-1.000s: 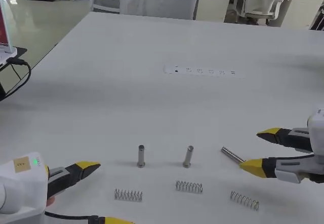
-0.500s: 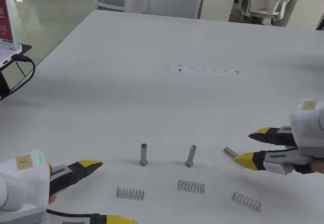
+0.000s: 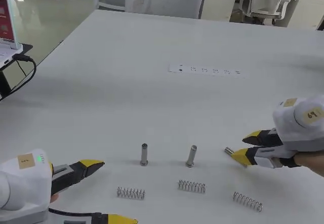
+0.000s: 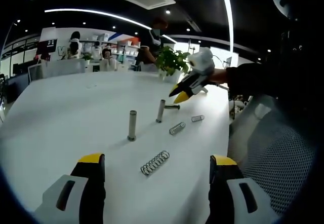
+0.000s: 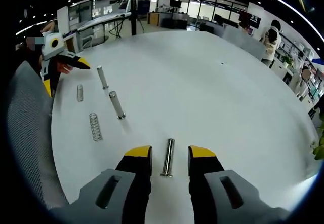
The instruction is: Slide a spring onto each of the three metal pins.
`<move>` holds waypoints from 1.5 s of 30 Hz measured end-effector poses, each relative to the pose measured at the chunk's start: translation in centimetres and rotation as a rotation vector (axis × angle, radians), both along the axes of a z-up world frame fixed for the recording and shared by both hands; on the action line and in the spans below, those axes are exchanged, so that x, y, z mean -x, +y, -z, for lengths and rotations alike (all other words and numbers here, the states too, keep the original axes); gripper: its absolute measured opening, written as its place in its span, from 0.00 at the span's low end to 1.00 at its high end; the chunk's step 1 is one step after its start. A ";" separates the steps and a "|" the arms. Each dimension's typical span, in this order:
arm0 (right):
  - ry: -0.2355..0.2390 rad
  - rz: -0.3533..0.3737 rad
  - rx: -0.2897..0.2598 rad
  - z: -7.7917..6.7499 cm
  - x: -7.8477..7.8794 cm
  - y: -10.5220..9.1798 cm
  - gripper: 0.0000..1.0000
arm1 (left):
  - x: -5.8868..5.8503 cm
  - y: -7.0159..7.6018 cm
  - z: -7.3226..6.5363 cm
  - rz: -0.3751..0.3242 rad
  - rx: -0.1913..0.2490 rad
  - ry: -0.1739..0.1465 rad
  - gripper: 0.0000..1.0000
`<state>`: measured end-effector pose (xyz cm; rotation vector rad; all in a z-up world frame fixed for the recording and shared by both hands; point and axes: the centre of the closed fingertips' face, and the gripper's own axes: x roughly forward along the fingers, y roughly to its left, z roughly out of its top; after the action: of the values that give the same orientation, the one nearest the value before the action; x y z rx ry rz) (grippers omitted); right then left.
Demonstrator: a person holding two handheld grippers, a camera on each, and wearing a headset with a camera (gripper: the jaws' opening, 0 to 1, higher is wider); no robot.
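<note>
Two metal pins stand upright on the white table, one at the left (image 3: 144, 154) (image 4: 132, 125) (image 5: 103, 77) and one in the middle (image 3: 191, 155) (image 4: 160, 111) (image 5: 116, 105). A third pin (image 3: 229, 152) (image 5: 167, 157) lies flat. My right gripper (image 3: 245, 146) (image 5: 170, 153) is open, one jaw on each side of that pin with small gaps. Three springs lie in a row nearer me: left (image 3: 130, 193) (image 4: 154, 162), middle (image 3: 192, 186) (image 4: 177, 128), right (image 3: 247, 201) (image 4: 197, 118). My left gripper (image 3: 107, 191) (image 4: 157, 159) is open wide, just short of the left spring.
A white power strip (image 3: 205, 71) lies flat on the table (image 3: 152, 97) farther back. Chairs and desks stand beyond the far edge. A cable (image 3: 23, 72) hangs off to the left.
My right gripper has moved left and down to the lying pin, and its jaws have narrowed around it. The left gripper has stayed put.
</note>
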<state>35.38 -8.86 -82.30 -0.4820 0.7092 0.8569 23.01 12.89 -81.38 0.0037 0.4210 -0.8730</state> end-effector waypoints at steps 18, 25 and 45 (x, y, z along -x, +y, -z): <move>0.050 0.028 0.098 1.8 -0.8 0.8 0.14 | -0.1 0.1 0.0 0.002 0.008 0.002 0.80; 0.074 0.042 0.105 2.4 -0.8 0.8 0.13 | -0.1 -0.1 -0.1 0.008 0.009 0.002 0.79; 0.124 0.053 0.111 3.3 -1.1 0.9 0.10 | -0.1 0.0 -0.2 0.002 0.014 -0.001 0.77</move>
<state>36.47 -7.97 -85.55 -0.5098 0.8830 0.8053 23.15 12.87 -81.19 -0.0086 0.4143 -0.8774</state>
